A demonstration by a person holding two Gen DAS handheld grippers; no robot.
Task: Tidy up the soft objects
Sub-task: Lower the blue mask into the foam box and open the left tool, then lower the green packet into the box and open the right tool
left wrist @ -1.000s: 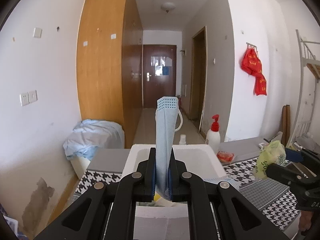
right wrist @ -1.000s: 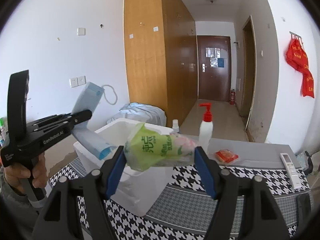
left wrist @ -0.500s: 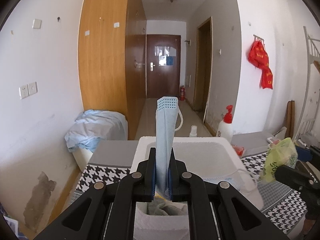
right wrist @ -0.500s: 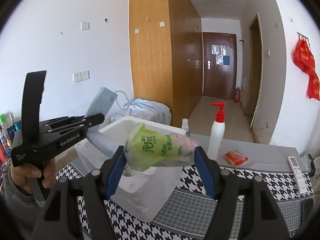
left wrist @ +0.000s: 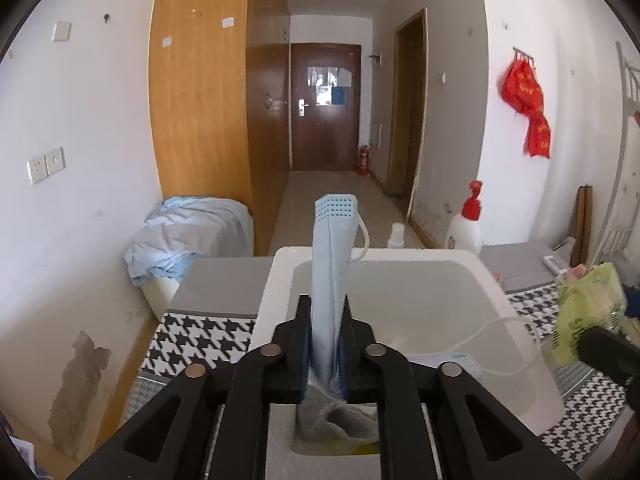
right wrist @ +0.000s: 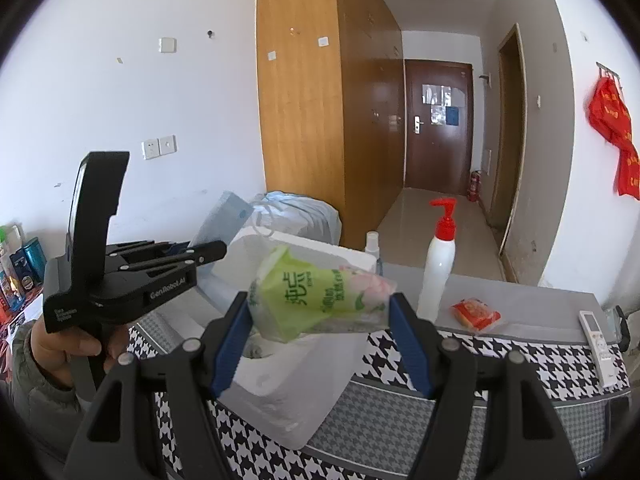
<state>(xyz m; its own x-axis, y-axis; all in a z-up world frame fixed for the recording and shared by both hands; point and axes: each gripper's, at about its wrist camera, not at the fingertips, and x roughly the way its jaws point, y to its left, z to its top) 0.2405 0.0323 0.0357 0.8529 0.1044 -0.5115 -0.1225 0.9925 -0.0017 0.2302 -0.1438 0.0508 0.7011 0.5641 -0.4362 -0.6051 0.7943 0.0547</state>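
Observation:
A folded blue face mask [left wrist: 334, 240] stands upright between the pads of my left gripper [left wrist: 325, 308], whose jaws are opening while the pads still touch it. It hangs over a white foam box [left wrist: 400, 256] that holds another mask [left wrist: 440, 360] and a grey cloth [left wrist: 340, 420]. The right wrist view shows my left gripper [right wrist: 216, 250] with the mask [right wrist: 224, 220] at the box's [right wrist: 280, 400] left rim. My right gripper [right wrist: 320, 304] is shut on a green tissue pack [right wrist: 320, 300] just in front of the box. The pack [left wrist: 588, 304] also shows at the right edge of the left wrist view.
A white pump bottle with a red top [right wrist: 438, 272], a small bottle [right wrist: 372, 244], a red packet [right wrist: 476, 312] and a remote [right wrist: 598, 340] lie on the houndstooth tablecloth [right wrist: 400, 440]. A blue cloth bundle [left wrist: 188, 236] sits left of the table. A person's hand [right wrist: 68, 352] holds the left gripper.
My left gripper has moved forward and down over the foam box, which now fills more of its view, and the mask is still upright. The right gripper has barely shifted with the tissue pack.

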